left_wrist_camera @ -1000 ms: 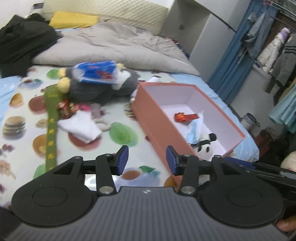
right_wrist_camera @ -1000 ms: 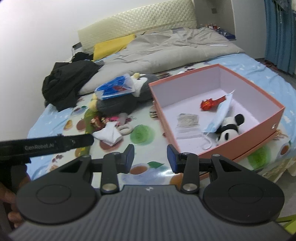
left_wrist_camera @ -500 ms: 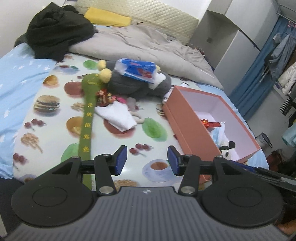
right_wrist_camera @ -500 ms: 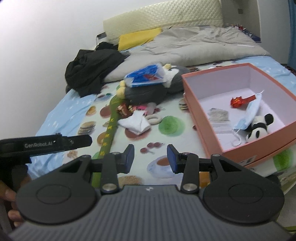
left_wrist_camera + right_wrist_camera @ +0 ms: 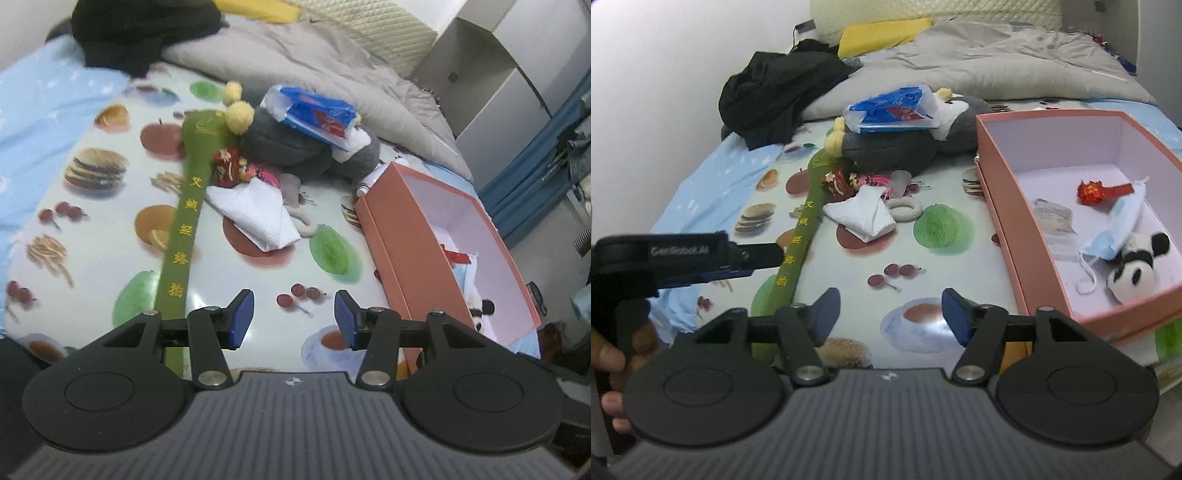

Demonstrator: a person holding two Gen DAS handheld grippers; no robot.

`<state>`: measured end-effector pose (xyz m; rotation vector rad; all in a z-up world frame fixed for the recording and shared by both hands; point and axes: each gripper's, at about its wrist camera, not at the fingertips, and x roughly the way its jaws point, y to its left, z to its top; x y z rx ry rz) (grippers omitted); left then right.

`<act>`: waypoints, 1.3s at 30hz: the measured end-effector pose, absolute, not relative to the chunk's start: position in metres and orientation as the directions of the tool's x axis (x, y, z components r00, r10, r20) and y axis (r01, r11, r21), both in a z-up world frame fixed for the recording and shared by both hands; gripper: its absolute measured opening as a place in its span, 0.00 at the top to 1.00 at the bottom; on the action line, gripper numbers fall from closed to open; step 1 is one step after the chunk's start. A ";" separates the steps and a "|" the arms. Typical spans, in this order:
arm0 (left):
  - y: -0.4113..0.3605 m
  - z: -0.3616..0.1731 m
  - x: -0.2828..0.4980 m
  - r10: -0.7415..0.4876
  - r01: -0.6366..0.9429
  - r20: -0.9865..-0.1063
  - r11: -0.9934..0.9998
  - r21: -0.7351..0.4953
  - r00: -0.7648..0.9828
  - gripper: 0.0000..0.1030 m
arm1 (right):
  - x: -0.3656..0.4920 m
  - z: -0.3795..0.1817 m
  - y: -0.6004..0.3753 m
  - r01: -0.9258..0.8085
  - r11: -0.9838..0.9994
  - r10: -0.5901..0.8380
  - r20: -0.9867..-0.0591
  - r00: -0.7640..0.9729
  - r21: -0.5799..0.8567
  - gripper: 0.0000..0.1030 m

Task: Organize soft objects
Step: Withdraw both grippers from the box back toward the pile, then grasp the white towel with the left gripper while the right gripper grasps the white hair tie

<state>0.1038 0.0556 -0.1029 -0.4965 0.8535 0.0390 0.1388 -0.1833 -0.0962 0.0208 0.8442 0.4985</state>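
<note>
**Both grippers hover with jaws apart over a toy-strewn bed**

The left gripper (image 5: 293, 319) hangs above the printed sheet (image 5: 92, 206) of the bed, its 2 blue-padded jaws spread wide and holding nothing. Under the gap lies a cherry print and a teacup print. The right gripper (image 5: 888, 315) is likewise empty, jaws apart, above the same teacup print.

The soft things lie in a loose heap further up the bed. A long green strap (image 5: 184, 229) with yellow characters runs from beside the left gripper's left jaw up toward 2 yellow pompoms (image 5: 240, 116). A folded white cloth (image 5: 258, 214) lies just right of the strap, touching a small red-and-pink trinket (image 5: 231, 170) at its upper edge. A pale ring (image 5: 905, 208) sits against the cloth's right side. Behind them rests a grey plush toy (image 5: 295, 147), with a blue-and-white plastic packet (image 5: 317, 116) lying on top of it.

To the right stands an open pink box (image 5: 1004, 192) with a pale lining. Inside, in the right wrist view, are a small panda plush (image 5: 1137, 262), a light blue face mask (image 5: 1115, 229) touching the panda, a red foil piece (image 5: 1097, 192) and a grey patch (image 5: 1052, 218) I cannot identify.

At the head of the bed are a grey duvet (image 5: 997, 66), a black garment pile (image 5: 775, 92) and a yellow cloth (image 5: 882, 33). The left gripper's side also shows at the left edge of the right wrist view, held by a hand (image 5: 613, 365).
</note>
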 end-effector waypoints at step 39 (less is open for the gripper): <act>0.101 -0.228 0.302 -0.249 -0.381 -0.830 0.797 -0.469 0.500 0.38 | 0.352 -0.221 -0.082 -0.563 0.820 0.407 -0.798 0.444 0.105 0.56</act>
